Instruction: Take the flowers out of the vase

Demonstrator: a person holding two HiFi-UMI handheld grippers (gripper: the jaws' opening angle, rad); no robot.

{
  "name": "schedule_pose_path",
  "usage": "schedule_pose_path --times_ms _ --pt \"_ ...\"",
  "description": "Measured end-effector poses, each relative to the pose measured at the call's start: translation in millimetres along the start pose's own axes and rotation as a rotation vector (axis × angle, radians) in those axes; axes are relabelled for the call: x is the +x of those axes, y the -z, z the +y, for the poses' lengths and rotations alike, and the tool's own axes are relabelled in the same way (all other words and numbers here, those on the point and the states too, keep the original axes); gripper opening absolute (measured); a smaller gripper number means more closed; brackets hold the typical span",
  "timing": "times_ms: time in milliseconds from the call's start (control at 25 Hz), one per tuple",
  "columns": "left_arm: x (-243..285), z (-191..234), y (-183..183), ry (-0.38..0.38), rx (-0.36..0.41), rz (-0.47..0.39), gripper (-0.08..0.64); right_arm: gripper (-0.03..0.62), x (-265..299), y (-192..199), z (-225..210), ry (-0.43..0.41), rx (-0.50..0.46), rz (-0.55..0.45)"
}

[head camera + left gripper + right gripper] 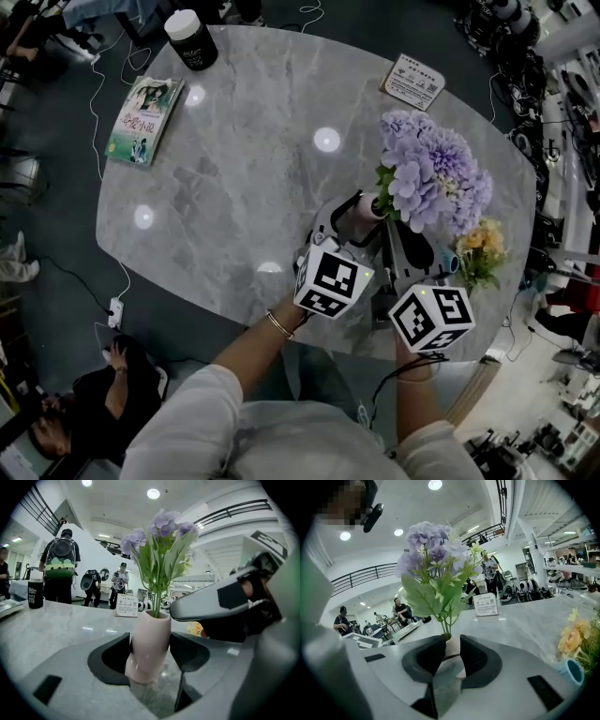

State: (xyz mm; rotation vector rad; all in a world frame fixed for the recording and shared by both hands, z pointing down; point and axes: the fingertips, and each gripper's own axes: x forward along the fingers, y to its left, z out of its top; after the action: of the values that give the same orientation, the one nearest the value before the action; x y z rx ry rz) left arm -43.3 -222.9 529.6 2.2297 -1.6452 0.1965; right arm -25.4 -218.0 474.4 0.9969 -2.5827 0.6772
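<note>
Head view shows the job begun but not finished. On the bench (244, 187) lie one book (145, 120) at the left edge, one black cup (191, 39) at the far-left corner and one card (413, 82) at the far edge. Toward the near edge, the left tongs (150, 656) clasp the one pink vase (151, 634), with the one bunch of purple flowers (433, 569) still standing in it. The right tongs (450, 656) pinch the stems just above the mouth. Lifting them clear is what remains, I judge. One yellow bunch (483, 246) sits in one blue vase (452, 261) at the right edge.

Noted Chinese title on book cover (143, 119), not legible. Found small print on table card (413, 82) and black cup (191, 39), unreadable.
</note>
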Motion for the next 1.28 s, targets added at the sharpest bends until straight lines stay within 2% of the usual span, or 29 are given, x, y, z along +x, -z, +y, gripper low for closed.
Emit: schedule_pose_path --times_ms 320,680,1000,1280 --pt "-1 1 0 0.016 0.021 0.005 0.275 0.092 7 -6 10 -0.068 -0.026 0.017" --pt "-1 -1 1 0.034 0.041 0.011 0.275 0.094 22 -19 15 -0.121 -0.018 -0.025" --pt "0 1 0 0.042 0.046 0.014 0.275 0.092 29 -23 14 -0.121 -0.016 -0.051" --pt "-2 4 0 0.049 0.047 0.013 0.275 0.057 28 -24 18 -0.126 -0.045 -0.088"
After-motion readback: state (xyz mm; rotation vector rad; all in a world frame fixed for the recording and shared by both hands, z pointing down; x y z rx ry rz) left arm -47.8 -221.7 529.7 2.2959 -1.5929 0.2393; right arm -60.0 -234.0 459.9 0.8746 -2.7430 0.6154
